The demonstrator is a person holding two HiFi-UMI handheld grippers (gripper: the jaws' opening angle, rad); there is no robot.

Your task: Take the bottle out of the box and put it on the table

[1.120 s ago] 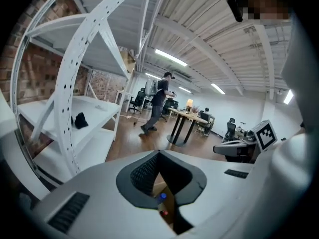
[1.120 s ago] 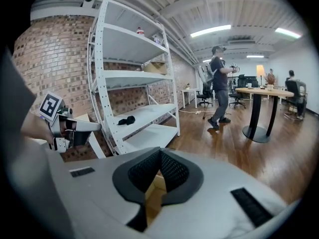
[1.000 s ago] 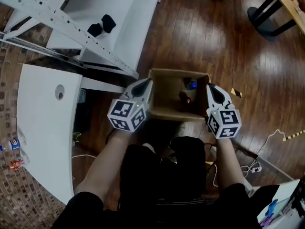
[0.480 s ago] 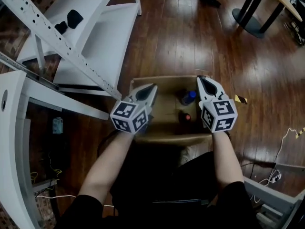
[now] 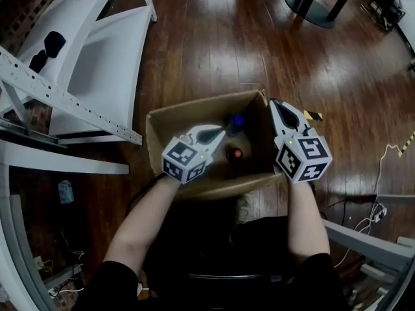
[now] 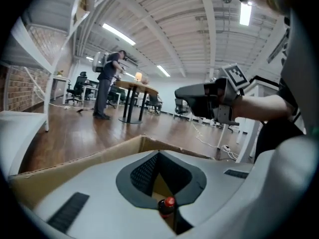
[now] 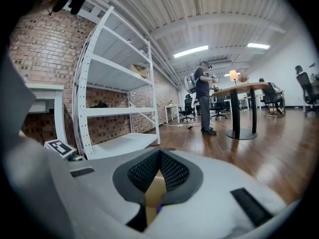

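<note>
Both hand-held grippers had come down toward the box [image 5: 188,112] since a second earlier, and the left one had swung from the box's left rim in over its opening. I saw the left hand-held gripper [image 5: 216,133] with its jaws closed together and nothing between them, its tip pointing across the inside of the box. Through the small gap behind its pads, its own view showed me the red cap of a bottle beyond the jaws. The right hand-held gripper [image 5: 279,105] was closed and empty as well, lying along the box's right wall with its tip near the far right corner.

Inside the box I could make out two bottles. The red-capped bottle [image 5: 237,153] stood just ahead of the left tip, not touching it. The blue-capped bottle [image 5: 237,123] stood just beyond it, nearer the far wall. Both were between the two grippers.

The box sat on the wooden floor [image 5: 214,44], close in front of the person's legs. To its left was a white shelf rack [image 5: 97,63]. Well away across the room, a person [image 7: 203,96] stood beside a round table [image 7: 239,91].
</note>
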